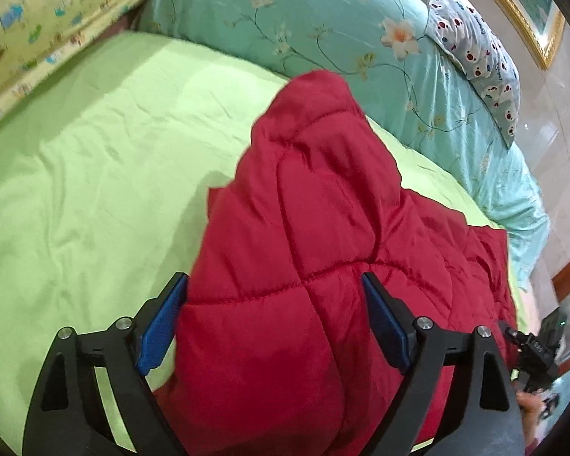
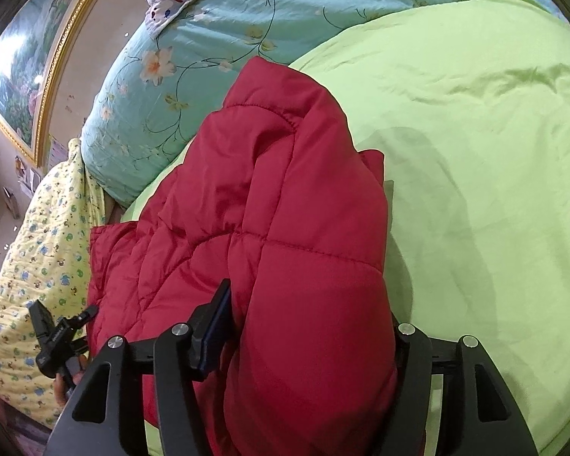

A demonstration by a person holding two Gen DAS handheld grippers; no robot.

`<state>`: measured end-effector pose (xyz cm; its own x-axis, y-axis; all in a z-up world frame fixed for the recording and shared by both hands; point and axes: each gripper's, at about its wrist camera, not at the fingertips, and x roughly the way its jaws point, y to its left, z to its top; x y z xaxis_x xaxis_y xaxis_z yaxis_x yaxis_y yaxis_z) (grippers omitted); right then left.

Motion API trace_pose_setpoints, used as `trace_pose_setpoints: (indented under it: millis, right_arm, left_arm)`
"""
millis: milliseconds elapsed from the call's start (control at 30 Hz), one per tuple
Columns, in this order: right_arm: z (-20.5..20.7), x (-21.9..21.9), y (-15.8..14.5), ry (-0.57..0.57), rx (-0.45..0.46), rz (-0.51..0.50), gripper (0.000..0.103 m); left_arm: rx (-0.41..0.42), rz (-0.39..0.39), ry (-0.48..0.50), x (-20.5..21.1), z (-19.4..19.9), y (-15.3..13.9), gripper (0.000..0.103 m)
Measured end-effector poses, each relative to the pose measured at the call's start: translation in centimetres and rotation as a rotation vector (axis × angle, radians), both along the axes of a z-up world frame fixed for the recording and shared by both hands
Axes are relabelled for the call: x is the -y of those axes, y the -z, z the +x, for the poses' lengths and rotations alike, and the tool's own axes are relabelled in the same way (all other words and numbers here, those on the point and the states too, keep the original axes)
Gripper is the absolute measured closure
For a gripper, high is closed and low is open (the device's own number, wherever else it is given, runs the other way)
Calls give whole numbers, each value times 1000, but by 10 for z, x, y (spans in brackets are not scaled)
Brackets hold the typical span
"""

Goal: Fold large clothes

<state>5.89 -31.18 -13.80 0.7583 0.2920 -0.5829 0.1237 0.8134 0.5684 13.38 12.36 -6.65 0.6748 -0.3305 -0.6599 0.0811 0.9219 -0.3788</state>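
A red quilted puffer jacket (image 1: 323, 205) lies bunched on a light green bedsheet (image 1: 95, 174). My left gripper (image 1: 273, 315) straddles its near edge, with thick padded fabric filling the wide gap between the blue pads (image 1: 159, 330). In the right wrist view the same jacket (image 2: 269, 205) fills the space between my right gripper's (image 2: 307, 326) fingers; the left blue pad (image 2: 216, 326) presses the fabric and the right finger is hidden behind the jacket. Each gripper shows at the edge of the other's view, the right one (image 1: 535, 349) and the left one (image 2: 57, 338).
A teal floral quilt (image 1: 323, 22) lies along the far side of the bed with a spotted pillow (image 1: 475, 45) on it. A yellow patterned blanket (image 2: 38, 266) lies beside the jacket. A gold-framed painting (image 2: 22, 60) hangs on the wall. The green sheet (image 2: 475, 152) stretches to the right.
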Motion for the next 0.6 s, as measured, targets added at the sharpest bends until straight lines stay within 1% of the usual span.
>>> trace_pose_setpoints:
  millis: [67,200,267,367,533,600]
  right_arm:
    - [-2,0,-1,3,-1,-7,39]
    - [-5,1,-4,8,-3,-21,39]
    - [-7,2,-7,12,-4,-28,38]
    - [-10,2,-14,19,1,-55,34]
    - [-8,7,-25,24,15,-66,33]
    - [-9,7,-28,37,22,-86,31]
  left_arm:
    - [19,37,-16,1,-4,-8,14]
    - [53,74,-56,-4,-12,-20,14]
    - [67,70,-75,-13,-17,-25,14]
    - [87,38,-63,-22,-23,-32,14]
    - [102,45,-27,-14,-26,-41,14]
    - [98,43,-11,-10,-26,-41,14]
